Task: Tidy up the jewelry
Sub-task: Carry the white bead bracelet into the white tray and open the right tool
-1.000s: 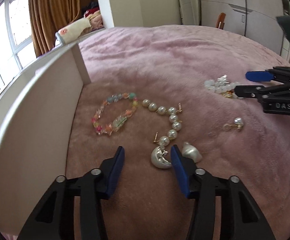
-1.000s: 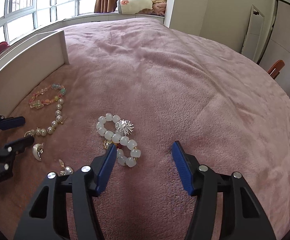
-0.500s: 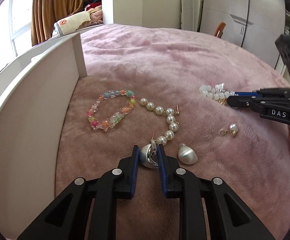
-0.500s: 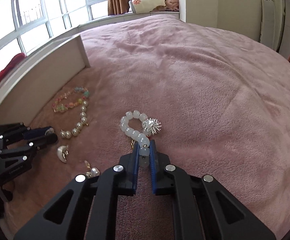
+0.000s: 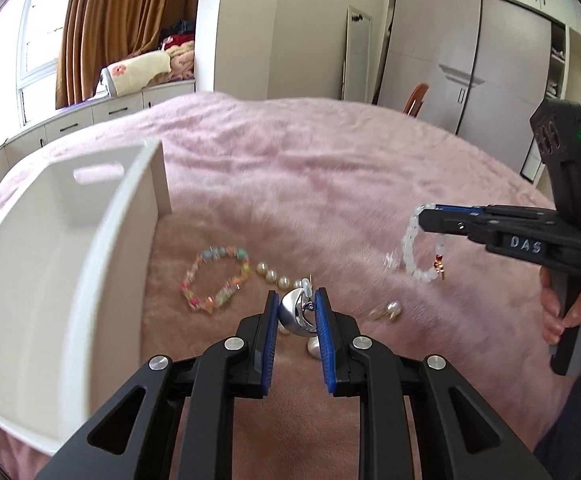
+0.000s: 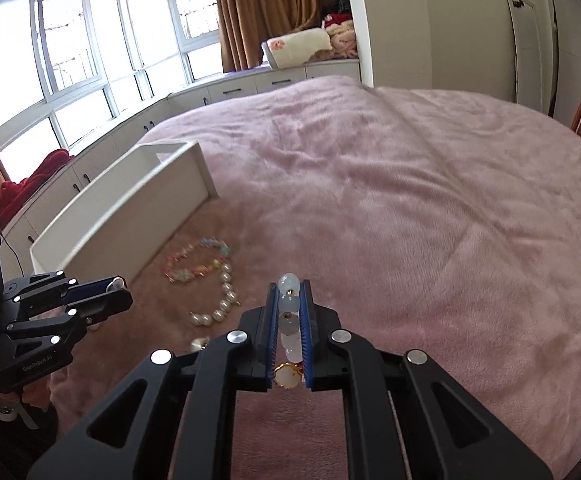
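My left gripper (image 5: pixel 296 308) is shut on a silver shell-shaped earring (image 5: pixel 295 312) and holds it above the pink bedspread. My right gripper (image 6: pixel 289 312) is shut on a white bead bracelet (image 6: pixel 289 306); in the left wrist view the bracelet (image 5: pixel 410 248) hangs from its tip in the air. On the bed lie a multicoloured bead bracelet (image 5: pixel 214 280), a pearl strand (image 5: pixel 276 276), a second silver earring (image 5: pixel 313 346) and a small pearl earring (image 5: pixel 388 311). An open white box (image 5: pixel 70 264) stands at the left.
The white box (image 6: pixel 130 208) sits on the bed's left side, near the window cabinets. The pink bedspread (image 6: pixel 410 184) stretches far and right. A wooden chair (image 5: pixel 416 98) and wardrobes stand beyond the bed.
Both grippers closed on their pieces, then lifted them off the bed. The white bracelet now hangs in the air and the silver earring is raised.
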`<state>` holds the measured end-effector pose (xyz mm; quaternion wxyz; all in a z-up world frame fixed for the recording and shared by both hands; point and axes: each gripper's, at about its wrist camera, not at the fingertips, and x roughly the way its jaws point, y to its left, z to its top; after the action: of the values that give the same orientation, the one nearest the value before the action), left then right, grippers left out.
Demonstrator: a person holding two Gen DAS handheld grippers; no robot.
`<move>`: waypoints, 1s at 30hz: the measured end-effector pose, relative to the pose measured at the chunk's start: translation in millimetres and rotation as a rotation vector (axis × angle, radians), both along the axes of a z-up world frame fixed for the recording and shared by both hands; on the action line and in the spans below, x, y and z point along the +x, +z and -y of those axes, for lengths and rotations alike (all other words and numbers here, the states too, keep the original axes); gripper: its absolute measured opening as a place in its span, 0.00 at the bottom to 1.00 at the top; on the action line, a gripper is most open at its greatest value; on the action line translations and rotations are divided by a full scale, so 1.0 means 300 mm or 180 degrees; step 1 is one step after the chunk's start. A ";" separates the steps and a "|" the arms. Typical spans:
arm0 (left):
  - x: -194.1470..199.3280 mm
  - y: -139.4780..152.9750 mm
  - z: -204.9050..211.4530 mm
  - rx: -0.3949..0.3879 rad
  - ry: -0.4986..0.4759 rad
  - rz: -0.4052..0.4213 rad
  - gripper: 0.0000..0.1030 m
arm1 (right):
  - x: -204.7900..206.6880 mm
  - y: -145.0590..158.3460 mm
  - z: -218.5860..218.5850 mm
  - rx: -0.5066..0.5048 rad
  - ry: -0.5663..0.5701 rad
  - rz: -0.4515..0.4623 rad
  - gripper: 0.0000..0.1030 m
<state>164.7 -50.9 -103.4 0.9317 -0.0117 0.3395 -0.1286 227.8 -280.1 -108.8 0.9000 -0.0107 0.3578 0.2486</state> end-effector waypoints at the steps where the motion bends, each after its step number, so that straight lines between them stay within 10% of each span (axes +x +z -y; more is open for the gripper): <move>1: -0.010 0.028 -0.012 -0.0025 0.0007 0.0031 0.22 | -0.003 0.020 -0.009 0.0022 0.0004 0.0032 0.10; 19: -0.033 0.331 -0.500 -0.0084 0.0626 0.0123 0.22 | 0.059 0.383 -0.492 0.0358 0.0620 0.0318 0.10; 30: 0.088 0.176 -0.679 0.0136 0.0791 -0.0499 0.23 | 0.170 0.258 -0.880 0.0184 0.0986 -0.0152 0.10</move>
<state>191.2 152.9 -50.6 0.9111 -0.0438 0.4098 -0.0036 278.9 -16.2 -31.5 0.8421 -0.0339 0.3658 0.3948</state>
